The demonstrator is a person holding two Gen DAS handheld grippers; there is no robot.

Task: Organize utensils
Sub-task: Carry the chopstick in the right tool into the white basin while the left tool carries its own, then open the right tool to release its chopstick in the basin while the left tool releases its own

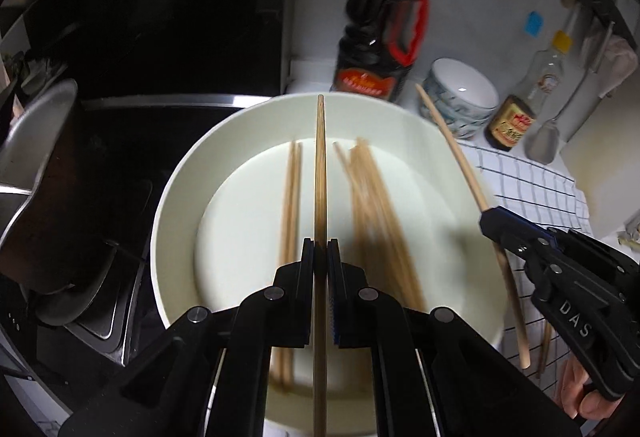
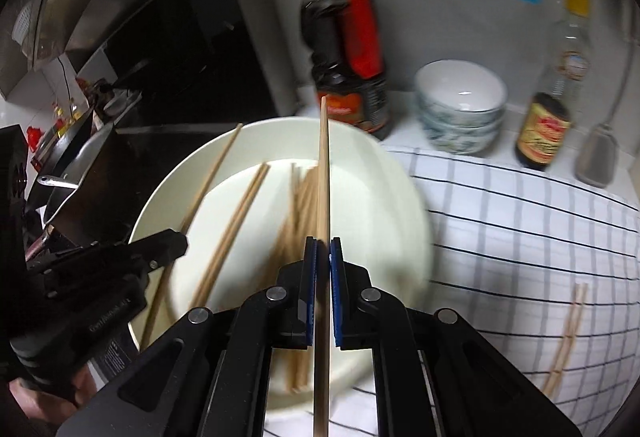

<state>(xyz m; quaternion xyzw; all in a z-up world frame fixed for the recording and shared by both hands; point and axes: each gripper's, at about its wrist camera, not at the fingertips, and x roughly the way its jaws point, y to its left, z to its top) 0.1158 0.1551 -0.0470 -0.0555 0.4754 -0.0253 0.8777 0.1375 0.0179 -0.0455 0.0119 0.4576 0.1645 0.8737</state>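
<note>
A cream plate [image 1: 172, 197] [image 2: 380, 173] holds several loose wooden chopsticks [image 1: 376, 213] [image 2: 236, 229]. My left gripper [image 1: 321, 249] is shut on one chopstick [image 1: 320, 157] that points forward above the plate; it shows at the left of the right wrist view [image 2: 176, 241]. My right gripper [image 2: 322, 249] is shut on another chopstick [image 2: 324, 165] over the plate's right part; it shows at the right of the left wrist view [image 1: 490, 223], with its chopstick [image 1: 448, 141] angled over the rim. A pair of chopsticks [image 2: 568, 333] lies on the checked cloth [image 2: 520, 229].
A large soy sauce bottle [image 1: 380, 33] [image 2: 344, 49], stacked patterned bowls [image 1: 460, 97] [image 2: 460, 105], a smaller sauce bottle [image 1: 520, 117] [image 2: 552, 109] and a metal spatula [image 1: 544, 141] [image 2: 598, 157] stand behind. A black stove with a pan [image 1: 36, 157] lies left.
</note>
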